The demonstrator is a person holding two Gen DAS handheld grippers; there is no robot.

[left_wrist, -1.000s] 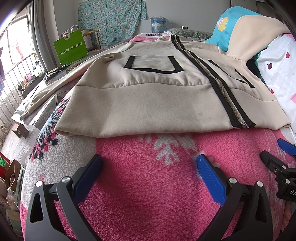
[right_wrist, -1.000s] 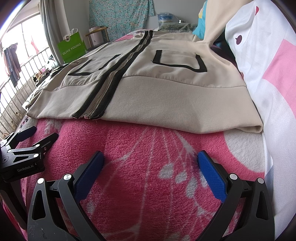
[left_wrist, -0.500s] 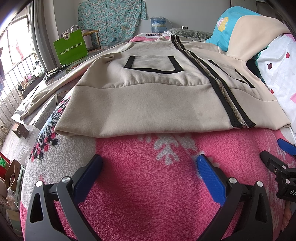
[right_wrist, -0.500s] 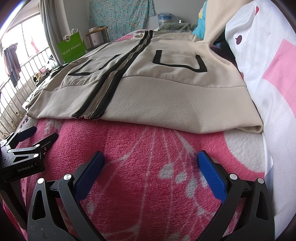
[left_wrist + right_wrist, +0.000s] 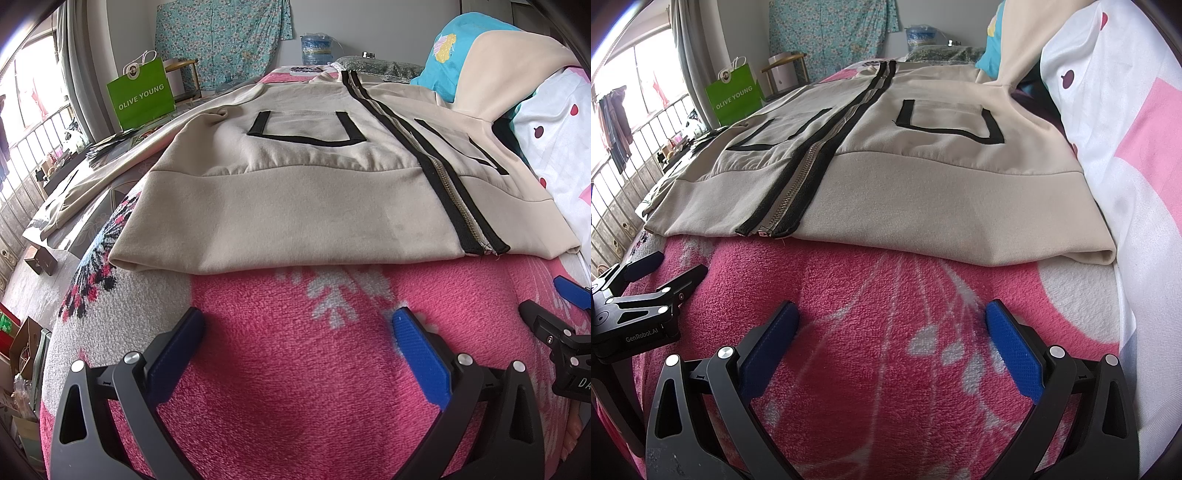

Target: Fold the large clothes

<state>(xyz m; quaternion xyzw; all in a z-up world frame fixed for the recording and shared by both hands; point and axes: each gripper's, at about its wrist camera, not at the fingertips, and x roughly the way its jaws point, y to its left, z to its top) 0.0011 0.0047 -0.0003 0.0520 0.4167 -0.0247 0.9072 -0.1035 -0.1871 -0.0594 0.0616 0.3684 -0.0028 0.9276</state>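
With the jacket [image 5: 295, 192] spread flat, zipped, on the blanket [image 5: 295, 369] just ahead, and both the left gripper [image 5: 295, 332] and right gripper [image 5: 892, 325] held wide apart and empty, the hem corners are best pinched through both layers.

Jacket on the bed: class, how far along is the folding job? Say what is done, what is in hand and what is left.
Done: the jacket lies flat, zipped, front up on the pink blanket. In hand: nothing; the left gripper and right gripper are open, short of the hem. Left: every fold; sleeves are spread out.
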